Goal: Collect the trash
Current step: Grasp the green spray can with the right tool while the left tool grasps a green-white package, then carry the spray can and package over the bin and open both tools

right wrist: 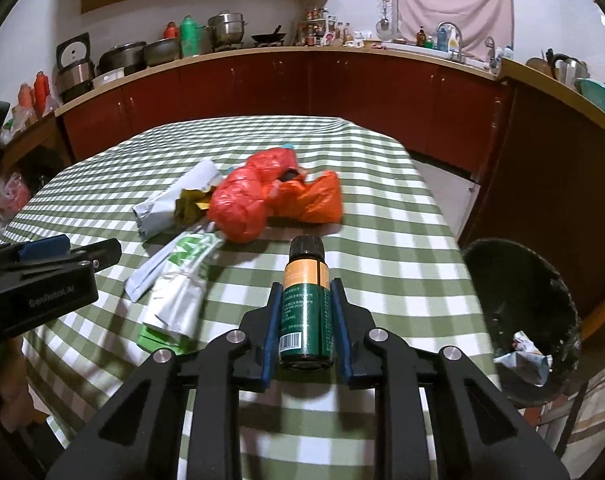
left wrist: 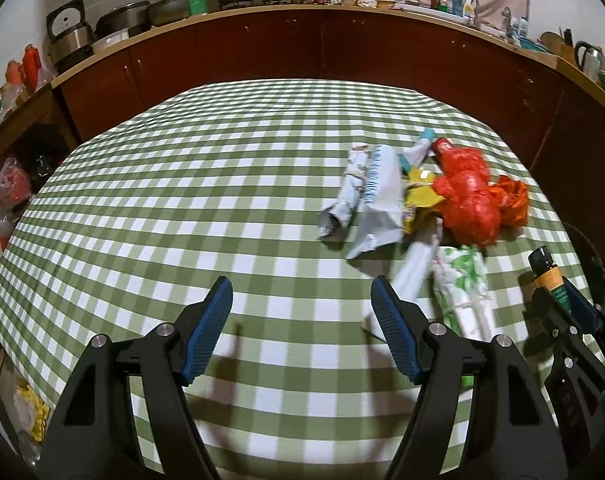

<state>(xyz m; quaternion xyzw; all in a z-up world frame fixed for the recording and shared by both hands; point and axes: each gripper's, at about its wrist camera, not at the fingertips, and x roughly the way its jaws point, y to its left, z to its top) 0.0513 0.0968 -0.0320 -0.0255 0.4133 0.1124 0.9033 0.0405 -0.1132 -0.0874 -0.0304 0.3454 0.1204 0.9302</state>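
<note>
My right gripper (right wrist: pixel 307 288) is shut on a small green bottle (right wrist: pixel 307 312) with an orange label band and a black cap, held above the checked tablecloth (right wrist: pixel 382 264). In the left wrist view the bottle (left wrist: pixel 550 276) and right gripper (left wrist: pixel 562 292) sit at the right edge. My left gripper (left wrist: pixel 302 300) is open and empty over the cloth, left of the trash pile. The pile holds red plastic bags (left wrist: pixel 470 200) (right wrist: pixel 242 204), an orange bag (right wrist: pixel 314 196), a white mailer (left wrist: pixel 376 204), a yellow wrapper (left wrist: pixel 420 196) and green-white packets (left wrist: pixel 462 284) (right wrist: pixel 182 280).
A black trash bin (right wrist: pixel 542 280) with crumpled paper inside stands right of the table. A kitchen counter (left wrist: pixel 302 12) with pots, bottles and a sink runs along the back. Bags crowd the shelf (left wrist: pixel 6 184) at the left.
</note>
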